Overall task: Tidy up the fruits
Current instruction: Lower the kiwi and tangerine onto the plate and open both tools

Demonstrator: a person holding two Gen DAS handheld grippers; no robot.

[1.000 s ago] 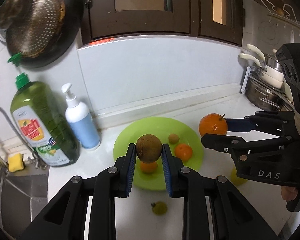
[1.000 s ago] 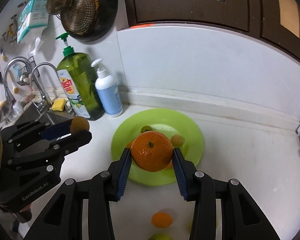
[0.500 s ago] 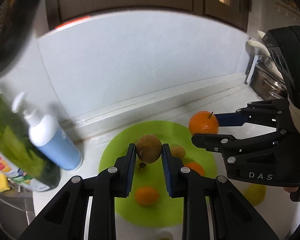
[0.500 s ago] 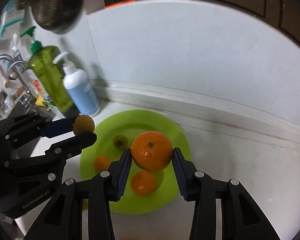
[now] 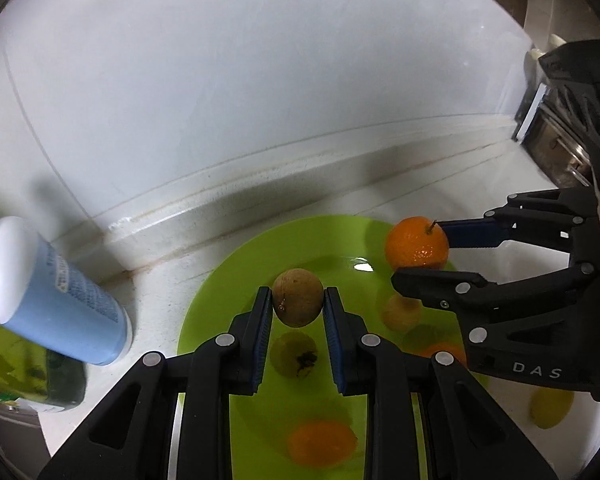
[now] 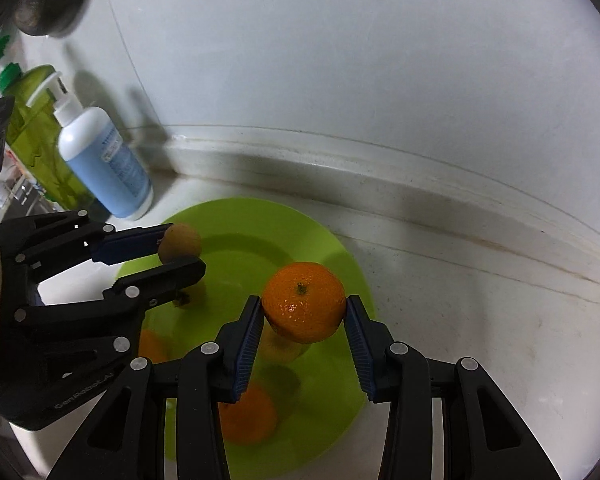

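Note:
My left gripper [image 5: 298, 304] is shut on a small brown round fruit [image 5: 298, 298] and holds it above the green plate [image 5: 228, 272]. My right gripper [image 6: 304, 312] is shut on an orange mandarin [image 6: 304, 300] over the plate's right part [image 6: 340, 248]. The mandarin also shows in the left wrist view [image 5: 416, 242], and the brown fruit in the right wrist view [image 6: 180, 242]. On the plate lie a small greenish fruit [image 5: 294, 354], a small tan fruit [image 5: 400, 312] and two small oranges [image 5: 322, 442] [image 6: 246, 414].
A blue pump bottle [image 6: 104, 160] and a green dish-soap bottle [image 6: 40, 136] stand left of the plate by the wall. A yellow-green fruit [image 5: 550, 406] lies on the white counter to the plate's right. A metal rack [image 5: 556, 140] is at far right.
Both grippers have moved forward and down toward the plate, still holding their fruits. The plate and wall look closer; the cabinet and hanging colander have left the views.

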